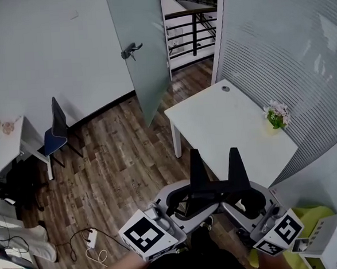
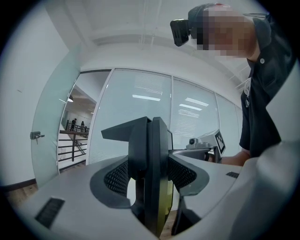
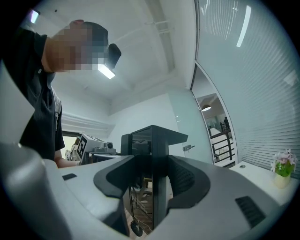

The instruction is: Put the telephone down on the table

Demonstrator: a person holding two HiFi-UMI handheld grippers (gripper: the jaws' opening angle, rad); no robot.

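Office room, wood floor below, white table ahead on the right, with only a flowerpot on it by the glass wall. I see no telephone on the table and can't spot one in any view, so I judge the put-down isn't under way. The left gripper and right gripper hang side by side, low and close in, short of the table, tips pointing forward. Both pairs of jaws are pressed together with nothing between them.
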